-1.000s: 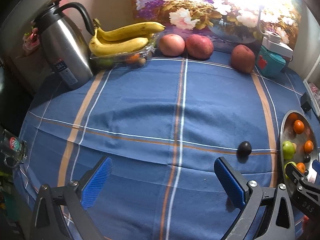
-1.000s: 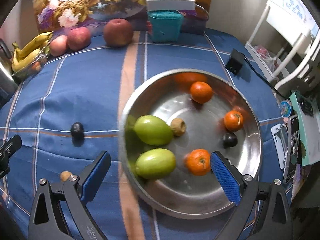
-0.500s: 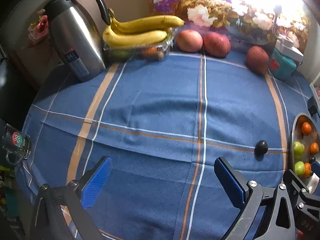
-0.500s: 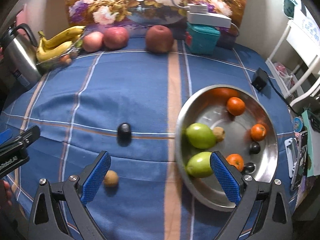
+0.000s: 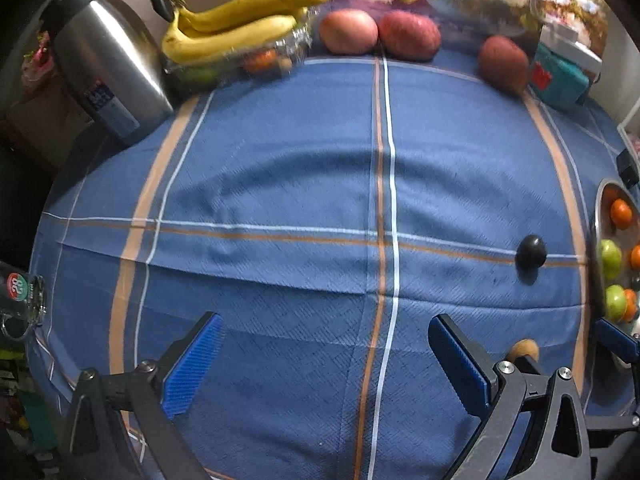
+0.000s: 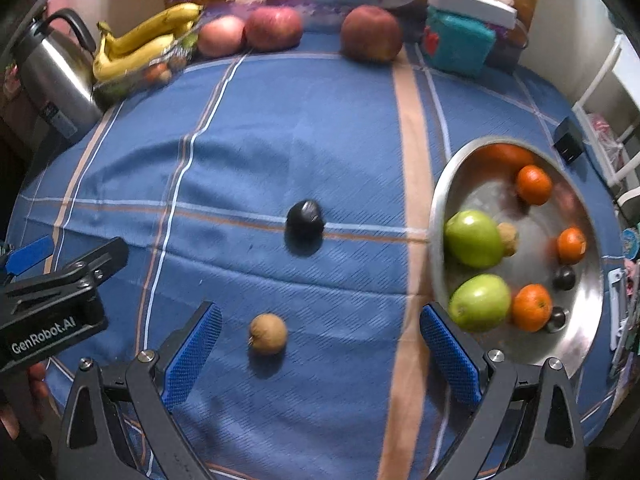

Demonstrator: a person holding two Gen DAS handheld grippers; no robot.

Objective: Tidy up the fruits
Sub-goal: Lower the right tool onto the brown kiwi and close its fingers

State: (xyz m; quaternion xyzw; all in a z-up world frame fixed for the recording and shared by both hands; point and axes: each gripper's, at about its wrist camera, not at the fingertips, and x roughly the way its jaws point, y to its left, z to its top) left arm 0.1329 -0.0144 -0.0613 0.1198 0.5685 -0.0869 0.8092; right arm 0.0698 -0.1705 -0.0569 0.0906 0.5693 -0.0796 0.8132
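Observation:
A small brown fruit (image 6: pixel 268 334) lies on the blue cloth just ahead of my right gripper (image 6: pixel 320 356), which is open and empty. A dark plum (image 6: pixel 305 218) sits farther out, mid-cloth; the left wrist view shows the plum (image 5: pixel 530 252) at right. A steel bowl (image 6: pixel 576 344) on the right holds two green apples (image 6: pixel 474 238), several oranges and small dark fruits. My left gripper (image 5: pixel 326 364) is open over bare cloth, with the brown fruit (image 5: pixel 524 349) peeking behind its right finger.
Along the back stand bananas (image 5: pixel 236 28) on a clear box, three red apples (image 5: pixel 408 34), a teal box (image 6: pixel 460 42) and a steel kettle (image 5: pixel 104 64). A black adapter (image 6: pixel 568 145) lies beyond the bowl. The table edge falls off at left.
Both grippers have swung left. In the right wrist view the bowl slid to the right edge and the brown fruit now lies between the open fingers.

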